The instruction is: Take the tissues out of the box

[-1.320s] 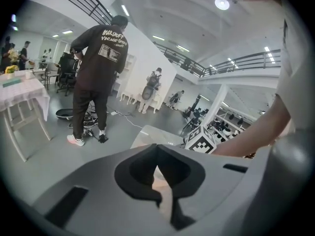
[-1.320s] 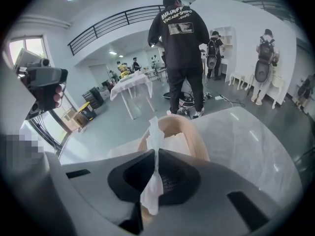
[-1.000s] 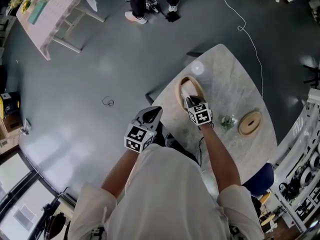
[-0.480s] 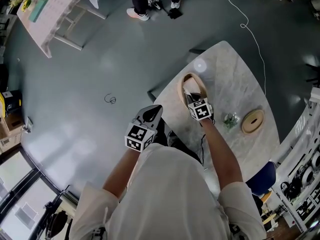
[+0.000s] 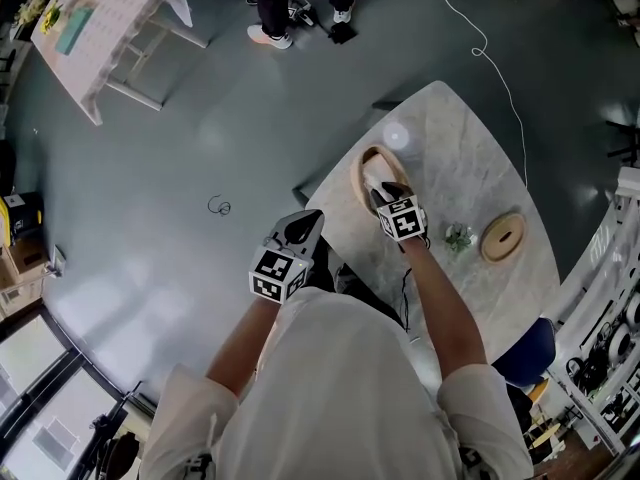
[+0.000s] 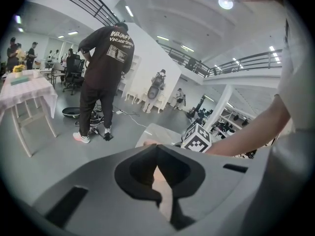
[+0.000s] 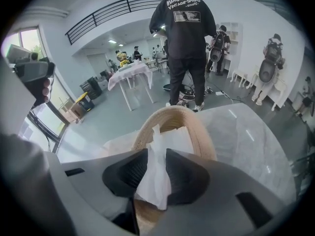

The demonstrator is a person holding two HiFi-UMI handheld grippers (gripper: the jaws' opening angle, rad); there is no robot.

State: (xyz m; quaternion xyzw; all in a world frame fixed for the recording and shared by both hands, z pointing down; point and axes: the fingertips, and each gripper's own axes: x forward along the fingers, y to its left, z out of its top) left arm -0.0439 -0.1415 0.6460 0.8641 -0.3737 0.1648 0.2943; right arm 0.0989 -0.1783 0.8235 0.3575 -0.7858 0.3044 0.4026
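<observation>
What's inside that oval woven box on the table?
The oval woven straw box holds folded white paper tissues; the right gripper pinches one sheet between its fingers. Anything beneath the stack is covered.

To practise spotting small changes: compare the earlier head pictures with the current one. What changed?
Nothing clearly moved. The right claw stays over the woven box, shut on a tissue. The left claw stays shut and empty, beside the table; the round wooden lid stays lying on the table.
</observation>
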